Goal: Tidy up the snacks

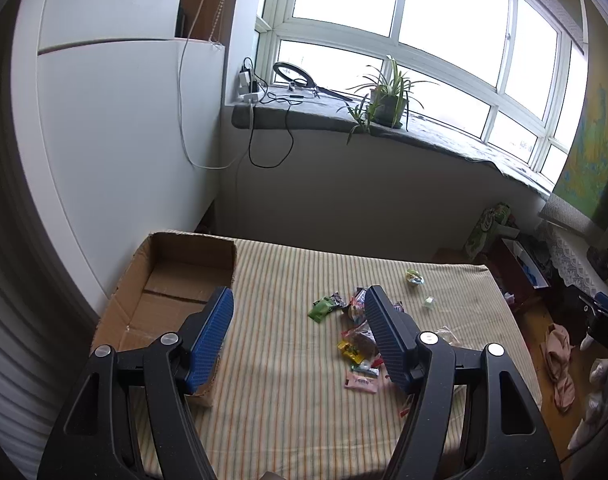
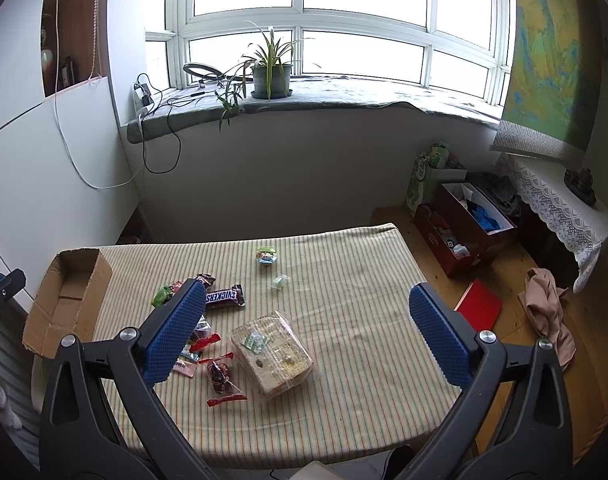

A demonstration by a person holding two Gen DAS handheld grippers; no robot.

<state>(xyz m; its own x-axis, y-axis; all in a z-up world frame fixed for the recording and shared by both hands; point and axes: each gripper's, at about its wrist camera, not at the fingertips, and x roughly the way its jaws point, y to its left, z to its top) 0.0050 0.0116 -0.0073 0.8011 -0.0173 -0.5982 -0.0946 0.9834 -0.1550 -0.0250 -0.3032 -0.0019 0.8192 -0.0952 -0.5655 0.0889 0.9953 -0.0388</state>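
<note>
Left wrist view: the left hand-held gripper (image 1: 300, 312) hangs above a bench (image 1: 288, 408) covered in a striped cloth, its two blue-padded fingers (image 1: 210, 340) spread wide apart with nothing between them. On the left end of the bench stands an open cardboard box (image 1: 176, 280), empty inside, probably the place meant for the snacks. A loose scatter of wrapped snacks (image 1: 355, 320) lies right of the box, well apart from it: a green packet (image 1: 321, 309), a yellow one (image 1: 349, 350) and a pink one (image 1: 361, 383). Part of the pile is hidden behind the right finger. A small round green sweet (image 1: 415, 278) and a pale cube-shaped one (image 1: 429, 302) lie apart, farther back. Nothing has been sorted into the box yet, judging by its bare floor.

Right wrist view: the right hand-held gripper (image 2: 305, 306) also hovers over the bench with its fingers spread wide and empty. Between them, lower down, sits a clear-wrapped block of wafers or biscuits (image 2: 272, 354), the largest item. Left of it are a Snickers bar (image 2: 223, 297) and a red-ended packet of dark pieces (image 2: 222, 376). The box stands at the far left edge.

The room: a wide bright window, a grey sill (image 2: 343, 98) carrying a potted spider plant (image 2: 271, 74), a ring light and cables. The floor is wooden, with a red-brown crate (image 2: 463, 228) of oddments, a red book and a crumpled cloth.
</note>
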